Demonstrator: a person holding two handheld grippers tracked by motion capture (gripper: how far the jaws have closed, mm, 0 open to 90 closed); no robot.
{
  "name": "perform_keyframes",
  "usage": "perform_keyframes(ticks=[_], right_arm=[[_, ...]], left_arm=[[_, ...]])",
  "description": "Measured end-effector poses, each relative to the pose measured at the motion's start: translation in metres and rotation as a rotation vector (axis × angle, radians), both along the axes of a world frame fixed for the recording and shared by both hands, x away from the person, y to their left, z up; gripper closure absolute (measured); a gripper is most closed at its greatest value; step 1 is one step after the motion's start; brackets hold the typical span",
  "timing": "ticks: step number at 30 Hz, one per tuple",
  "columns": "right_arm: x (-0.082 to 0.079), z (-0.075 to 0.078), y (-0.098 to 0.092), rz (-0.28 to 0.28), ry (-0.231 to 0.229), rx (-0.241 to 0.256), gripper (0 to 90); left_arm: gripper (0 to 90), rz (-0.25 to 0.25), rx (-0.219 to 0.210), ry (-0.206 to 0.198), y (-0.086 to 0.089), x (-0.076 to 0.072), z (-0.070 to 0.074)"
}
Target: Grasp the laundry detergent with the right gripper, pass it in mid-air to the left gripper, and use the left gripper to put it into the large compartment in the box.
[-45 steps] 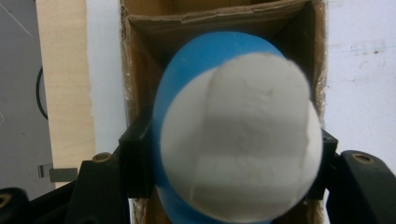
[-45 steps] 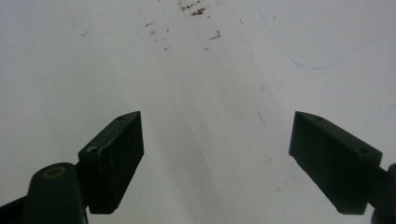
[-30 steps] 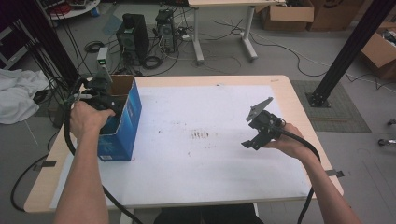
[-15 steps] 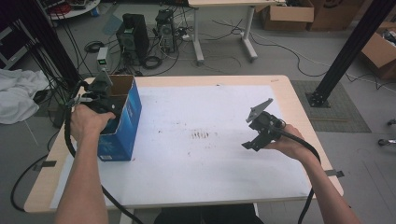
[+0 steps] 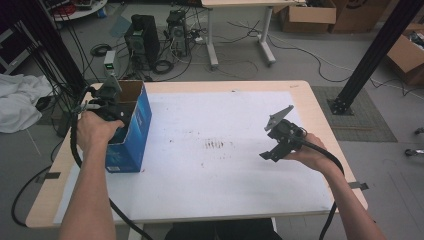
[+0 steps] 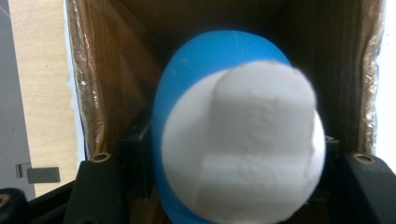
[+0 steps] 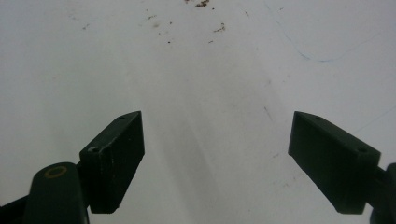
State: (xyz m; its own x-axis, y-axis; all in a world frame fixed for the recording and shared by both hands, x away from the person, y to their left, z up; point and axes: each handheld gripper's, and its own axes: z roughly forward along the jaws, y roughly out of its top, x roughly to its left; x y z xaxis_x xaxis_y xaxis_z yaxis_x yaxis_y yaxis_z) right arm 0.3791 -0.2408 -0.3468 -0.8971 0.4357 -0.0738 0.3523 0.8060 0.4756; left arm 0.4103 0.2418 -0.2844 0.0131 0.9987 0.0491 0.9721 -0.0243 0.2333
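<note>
An open blue cardboard box [image 5: 131,136] stands at the table's left side. My left gripper [image 5: 106,100] reaches into its open top. In the left gripper view, that gripper [image 6: 233,156] is shut on a round blue and white object [image 6: 238,140] held between the brown inner walls of the box [image 6: 95,93]. My right gripper [image 5: 279,136] hovers over the right part of the white sheet; in its own view the gripper [image 7: 217,140] is open with only bare sheet between its jaws.
A white sheet [image 5: 210,175] with small brown stains [image 5: 216,144] covers most of the wooden table [image 5: 325,115]. Black cables trail from both grippers off the front edge. Behind the table are computers, cardboard boxes and a black post.
The left hand has shifted slightly at the box's opening. The right gripper has stayed almost in place, still open.
</note>
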Motion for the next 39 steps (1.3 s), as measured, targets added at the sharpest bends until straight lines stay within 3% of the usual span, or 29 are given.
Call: perform_keyframes(ticks=[12,26,39], right_arm=[[0.0,-0.001,0.0,-0.002,0.004,-0.004,18.1],[0.001,-0.002,0.0,-0.002,0.005,-0.007,18.1],[0.0,-0.003,0.002,-0.002,0.005,-0.008,18.0]], left_arm=[[36.4,-0.003,0.015,-0.015,-0.001,0.0,0.002],[31.8,-0.01,0.007,0.006,-0.001,0.002,0.004],[30.9,-0.016,0.016,-0.008,-0.002,0.002,0.011]])
